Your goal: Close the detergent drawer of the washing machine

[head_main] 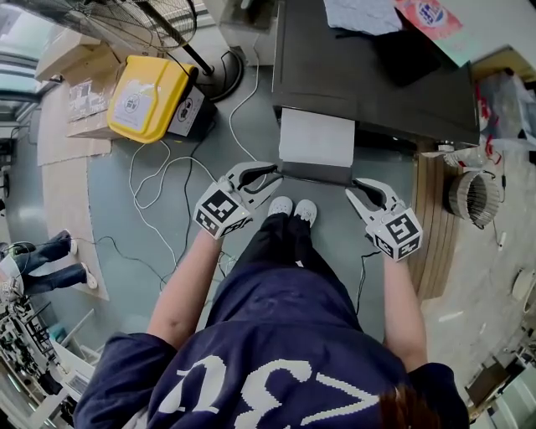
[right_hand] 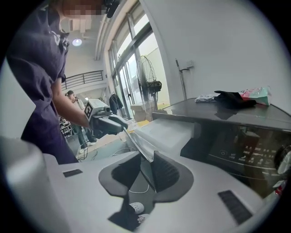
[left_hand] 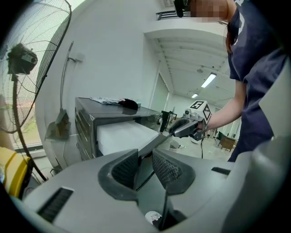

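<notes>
Large white upside-down characters, one seemingly a 3, cross the navy shirt before the washing machine; labels on the yellow box left of it and the red packet atop it are illegible.

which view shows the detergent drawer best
The head view: the whole detergent drawer shows from above, pulled out of the washing machine. Both gripper views show only its white top and front edge, at a slant.

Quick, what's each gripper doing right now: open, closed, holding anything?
Left gripper: open, one end of the drawer front between its jaws, not clamped.
Right gripper: open, the drawer front's other end between its jaws, not clamped.
</notes>
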Tool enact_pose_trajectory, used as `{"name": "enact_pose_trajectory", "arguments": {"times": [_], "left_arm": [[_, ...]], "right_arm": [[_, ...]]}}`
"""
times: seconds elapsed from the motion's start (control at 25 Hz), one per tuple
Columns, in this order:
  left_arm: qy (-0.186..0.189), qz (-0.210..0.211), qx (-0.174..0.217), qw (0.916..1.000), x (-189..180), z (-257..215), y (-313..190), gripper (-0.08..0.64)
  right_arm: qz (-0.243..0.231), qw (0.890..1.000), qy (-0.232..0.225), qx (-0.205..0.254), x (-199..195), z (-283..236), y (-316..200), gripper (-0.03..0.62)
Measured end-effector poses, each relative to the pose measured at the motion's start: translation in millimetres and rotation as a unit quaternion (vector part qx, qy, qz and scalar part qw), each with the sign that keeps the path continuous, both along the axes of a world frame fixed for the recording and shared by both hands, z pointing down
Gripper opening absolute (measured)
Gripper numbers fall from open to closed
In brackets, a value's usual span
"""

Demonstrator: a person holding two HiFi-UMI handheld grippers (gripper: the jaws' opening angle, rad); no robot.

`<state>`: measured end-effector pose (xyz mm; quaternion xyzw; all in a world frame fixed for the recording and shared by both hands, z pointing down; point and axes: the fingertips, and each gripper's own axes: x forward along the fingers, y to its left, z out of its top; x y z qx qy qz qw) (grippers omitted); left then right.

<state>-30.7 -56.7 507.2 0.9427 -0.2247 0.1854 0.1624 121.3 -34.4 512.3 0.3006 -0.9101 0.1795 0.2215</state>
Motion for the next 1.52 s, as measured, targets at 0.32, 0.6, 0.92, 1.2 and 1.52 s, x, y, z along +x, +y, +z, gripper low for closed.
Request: {"name": "enact_pose_trajectory", "arguments": {"times": [0.32,0.6,0.92,1.2,1.52], "left_arm": [[0.0,-0.017,0.011,0.9998,2.7,-2.8,-26.8,0.112],[0.0,-0.036,0.016,0.9992,2.4,-3.1,-49.2,0.115],[-0.004,-0.055,0.016,0.9983,2.0,-1.9,-68.5,0.118],[-0.001,-0.089,-0.001,0.996,1.2,-0.5,-88.1,0.123],[-0.002,-0.123,0.009,0.9923,0.0,-0.1,-103.6,0.124]], "right_arm": [[0.033,0.999,0.001,0.005,3.8,-3.5,-29.7,0.114],[0.062,0.998,0.005,0.011,4.5,-4.2,-51.7,0.118],[0.091,0.996,0.012,0.014,5.0,-3.9,-70.9,0.123],[0.13,0.991,0.027,0.024,6.5,-4.1,-89.7,0.127],[0.161,0.986,0.03,0.029,7.1,-4.1,-105.3,0.13]]}}
